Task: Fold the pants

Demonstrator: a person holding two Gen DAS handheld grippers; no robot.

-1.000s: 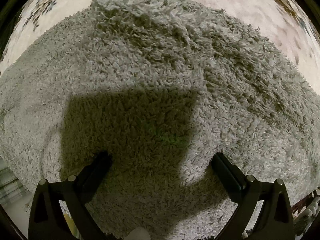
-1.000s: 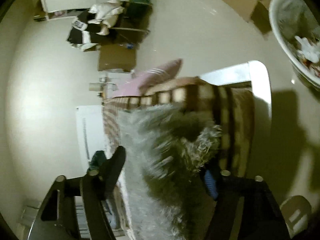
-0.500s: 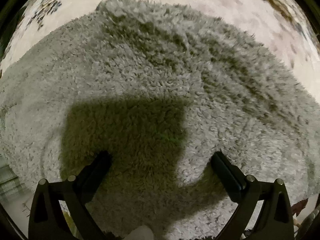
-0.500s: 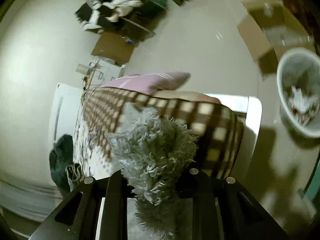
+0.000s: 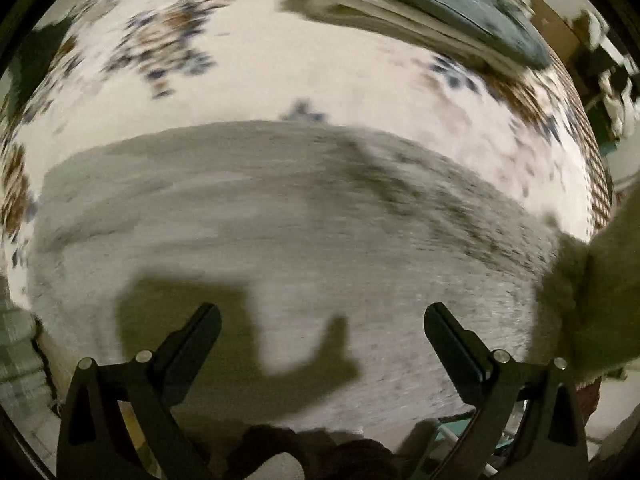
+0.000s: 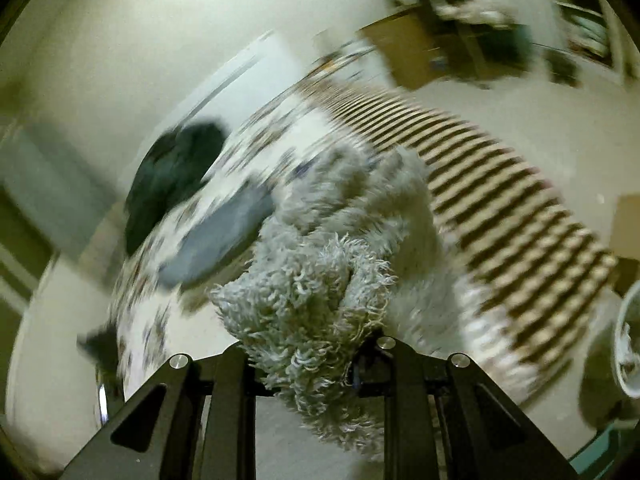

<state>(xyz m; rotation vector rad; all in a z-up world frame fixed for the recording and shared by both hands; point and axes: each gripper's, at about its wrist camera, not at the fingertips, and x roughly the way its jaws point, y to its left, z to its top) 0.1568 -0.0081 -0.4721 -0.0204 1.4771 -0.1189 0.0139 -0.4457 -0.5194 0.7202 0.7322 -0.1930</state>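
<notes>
Fluffy grey pants (image 5: 280, 216) lie spread on a floral bedspread (image 5: 248, 64), seen from above in the blurred left wrist view. My left gripper (image 5: 322, 316) hangs open over their near part with nothing between its fingers; its shadow falls on the pile. At the right edge a fold of the pants (image 5: 592, 292) rises off the bed. In the right wrist view my right gripper (image 6: 304, 356) is shut on a bunched end of the pants (image 6: 308, 292), lifted above the bed, with the rest (image 6: 396, 204) trailing down to it.
Folded clothes, one dark teal (image 5: 452, 4), are stacked at the far side of the bed. A dark garment (image 6: 172, 176) and a grey one (image 6: 224, 232) lie on the bedspread. A checked blanket (image 6: 504, 216) covers the bed's end; a white basket (image 6: 628, 344) stands on the floor.
The right gripper closed on the end of the pants and lifted it while rolling. The left gripper rose away from the pants, still open, so more of the bed shows.
</notes>
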